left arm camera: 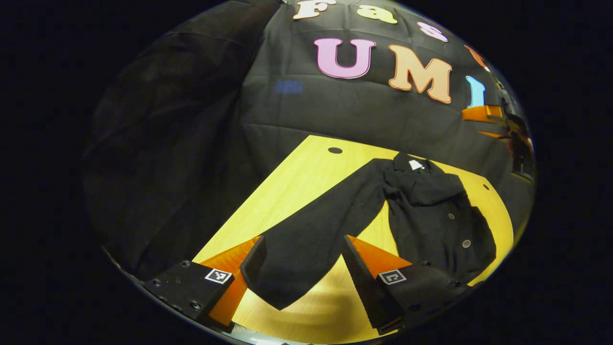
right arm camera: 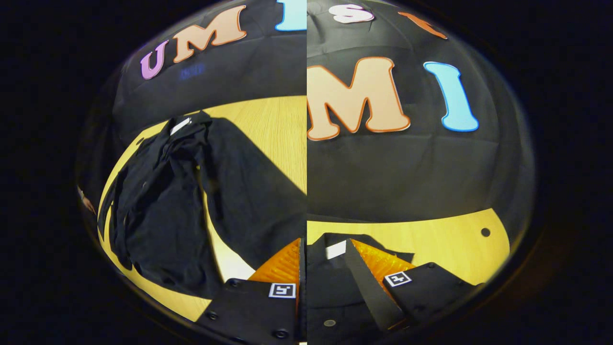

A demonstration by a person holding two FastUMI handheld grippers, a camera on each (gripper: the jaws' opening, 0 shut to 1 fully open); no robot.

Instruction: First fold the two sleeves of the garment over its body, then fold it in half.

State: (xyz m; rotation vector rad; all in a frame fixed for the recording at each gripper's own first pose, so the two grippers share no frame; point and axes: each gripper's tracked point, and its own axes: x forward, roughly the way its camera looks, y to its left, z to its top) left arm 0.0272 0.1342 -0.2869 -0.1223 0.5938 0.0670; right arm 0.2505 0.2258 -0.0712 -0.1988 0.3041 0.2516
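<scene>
Still at the sleeve step, by the look of it: black garment (left arm camera: 431, 215) flat on the table (left arm camera: 297, 177), collar far, one sleeve (left arm camera: 306, 239) splayed out. Left gripper (left arm camera: 301, 242) with jaws wide apart, straddling the cuff, nothing pinched. Next, likely: close on cuff, carry over body. Right gripper view split in two mismatched halves; adds the collar label (right arm camera: 336, 249) near the right gripper (right arm camera: 323, 244); cannot tell how its jaws stand.
</scene>
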